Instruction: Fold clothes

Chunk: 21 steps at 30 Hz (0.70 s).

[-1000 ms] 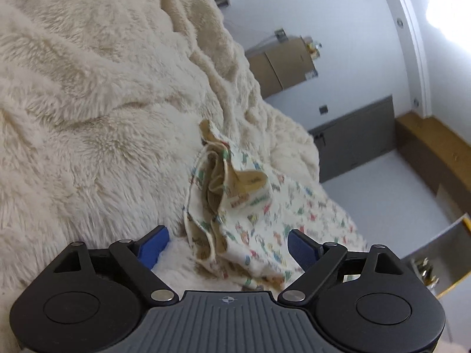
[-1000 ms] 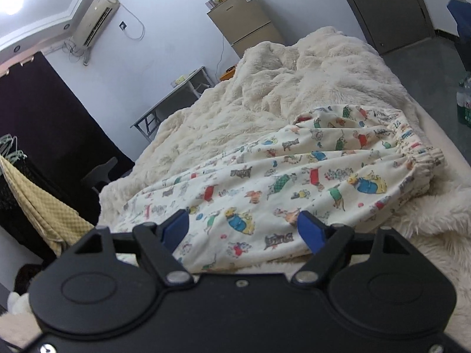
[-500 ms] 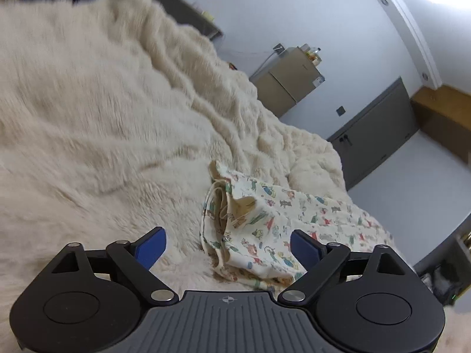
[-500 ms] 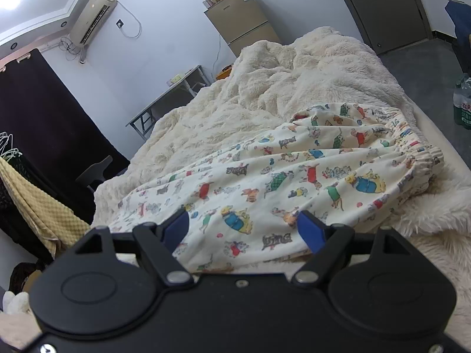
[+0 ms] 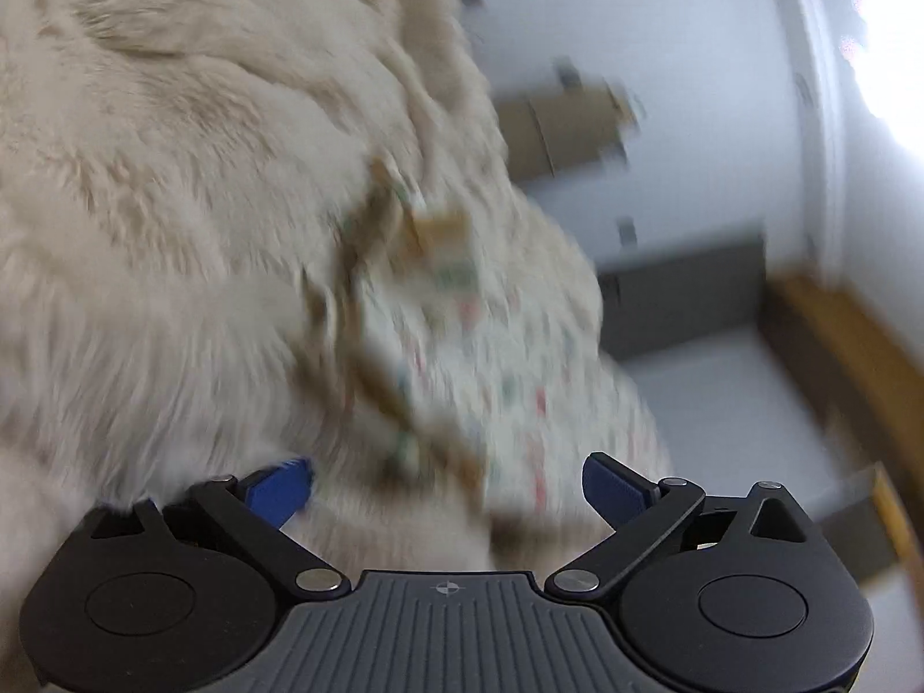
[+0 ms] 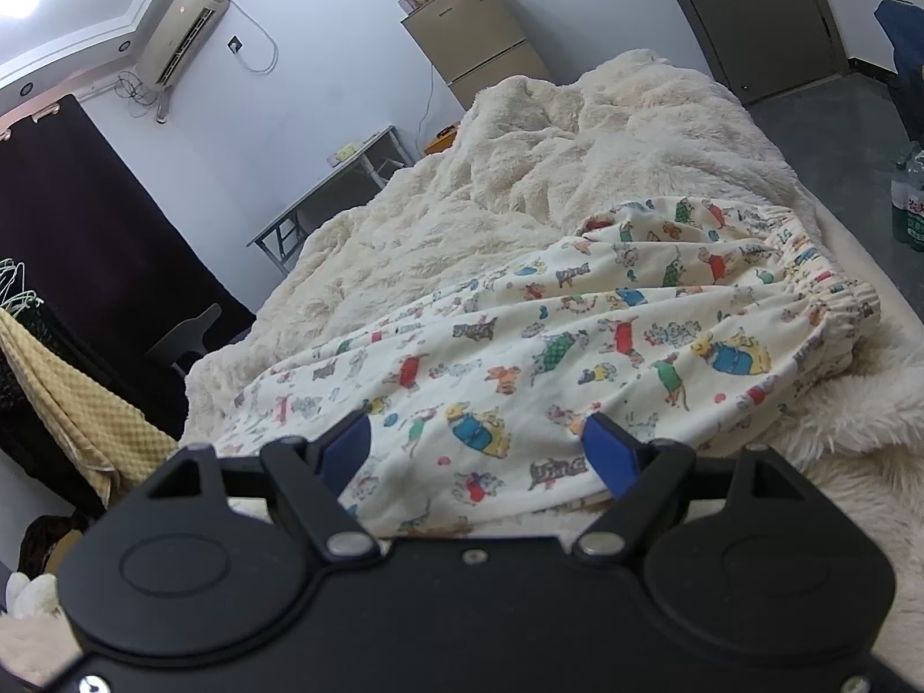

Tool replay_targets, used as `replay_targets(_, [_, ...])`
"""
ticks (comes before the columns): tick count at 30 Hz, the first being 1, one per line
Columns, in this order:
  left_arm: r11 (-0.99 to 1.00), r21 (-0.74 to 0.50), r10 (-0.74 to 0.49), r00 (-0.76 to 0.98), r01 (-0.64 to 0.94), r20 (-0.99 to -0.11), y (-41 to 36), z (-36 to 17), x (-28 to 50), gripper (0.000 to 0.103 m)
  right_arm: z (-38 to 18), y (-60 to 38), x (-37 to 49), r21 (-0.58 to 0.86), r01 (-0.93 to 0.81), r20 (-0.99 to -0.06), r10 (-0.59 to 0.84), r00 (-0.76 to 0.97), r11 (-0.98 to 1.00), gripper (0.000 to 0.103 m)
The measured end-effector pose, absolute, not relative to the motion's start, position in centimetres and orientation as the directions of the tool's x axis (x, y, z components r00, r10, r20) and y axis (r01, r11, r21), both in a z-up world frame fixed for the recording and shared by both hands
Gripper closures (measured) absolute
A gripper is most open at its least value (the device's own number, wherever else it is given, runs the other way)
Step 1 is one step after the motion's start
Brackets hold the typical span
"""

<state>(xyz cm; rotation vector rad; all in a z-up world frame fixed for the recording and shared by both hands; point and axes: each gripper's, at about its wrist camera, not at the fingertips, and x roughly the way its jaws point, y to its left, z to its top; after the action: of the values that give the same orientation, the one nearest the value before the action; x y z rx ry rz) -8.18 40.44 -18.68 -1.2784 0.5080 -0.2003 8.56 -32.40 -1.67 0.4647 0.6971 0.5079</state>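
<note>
Cream pyjama pants (image 6: 577, 346) printed with cartoon animals lie spread on a fluffy cream blanket (image 6: 577, 144), with the elastic waistband (image 6: 808, 265) at the right. My right gripper (image 6: 476, 444) rests low over the near edge of the pants. It is open, and cloth lies loose between its blue pads (image 6: 603, 450). The left wrist view is smeared by motion. There the bunched leg end of the pants (image 5: 462, 346) lies just ahead of my left gripper (image 5: 444, 470). Its jaws are opening wide and the pads (image 5: 277, 491) press on nothing.
A small fridge (image 6: 479, 52), a grey desk (image 6: 329, 190) and a wall air conditioner (image 6: 185, 29) stand beyond the bed. A dark curtain (image 6: 86, 231) and a yellow towel (image 6: 75, 421) are at the left. Water bottles (image 6: 909, 202) stand on the floor at the right.
The left gripper's jaws have spread wider. Its view has swung and rolled, now blurred, with the leg end of the pants still just ahead. The right gripper and the pants are still.
</note>
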Motion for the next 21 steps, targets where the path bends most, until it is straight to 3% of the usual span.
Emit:
replay_targets(1, [0.280, -0.949, -0.400, 0.881, -0.147, -0.254, 40.4, -18.5, -7.5, 0.005, -1.7, -32.4, 8.6, 0.559, -0.280, -0.482, 0.581, 0.656, 0.780, 0.023])
replay_targets(3, [0.366, -0.913, -0.359, 0.878, -0.181, -0.317, 39.5, -17.6, -5.9, 0.047, -1.7, -32.5, 8.6, 0.561, -0.279, -0.481, 0.582, 0.656, 0.779, 0.023])
replay_targets(4, [0.426, -0.884, -0.346, 0.868, -0.194, -0.357, 38.8, -17.2, -5.3, 0.090, -1.7, -32.5, 8.5, 0.560, -0.279, -0.481, 0.581, 0.657, 0.780, 0.023])
replay_targets(5, [0.475, -0.856, -0.332, 0.860, -0.202, -0.387, 38.1, -17.0, -5.1, 0.100, -1.6, -32.5, 8.5, 0.559, -0.279, -0.480, 0.580, 0.659, 0.781, 0.023])
replay_targets(6, [0.501, -0.844, -0.321, 0.864, -0.192, -0.387, 37.6, -16.6, -5.4, 0.100, -1.6, -32.5, 8.5, 0.558, -0.280, -0.479, 0.579, 0.660, 0.781, 0.023])
replay_targets(10, [0.513, -0.857, -0.208, 0.964, -0.038, -0.167, 38.2, -12.1, -12.8, 0.100, -1.4, -32.4, 8.4, 0.553, -0.286, -0.474, 0.578, 0.664, 0.783, 0.023])
replay_targets(11, [0.520, -0.852, -0.194, 0.964, -0.058, -0.184, 38.3, -12.2, -13.4, 0.099, -1.3, -32.4, 8.3, 0.552, -0.287, -0.473, 0.578, 0.665, 0.783, 0.023])
replay_targets(13, [0.535, -0.824, -0.185, 0.925, -0.189, -0.332, 38.2, -13.8, -13.5, 0.099, -1.4, -32.4, 8.4, 0.553, -0.287, -0.477, 0.580, 0.661, 0.782, 0.023])
replay_targets(15, [0.546, -0.804, -0.253, 0.868, -0.236, -0.427, 36.2, -15.4, -13.1, 0.100, -1.4, -32.5, 8.4, 0.550, -0.286, -0.481, 0.578, 0.660, 0.785, 0.023])
replay_targets(18, [0.514, -0.851, -0.315, 0.898, -0.110, -0.306, 34.5, -14.3, -13.9, 0.100, -1.1, -33.1, 8.5, 0.574, -0.289, -0.468, 0.596, 0.652, 0.766, 0.023])
replay_targets(21, [0.456, -0.888, -0.289, 0.935, -0.055, -0.206, 36.0, -12.9, -14.1, 0.100, -1.0, -35.3, 8.8, 0.683, -0.265, -0.404, 0.654, 0.639, 0.681, 0.023])
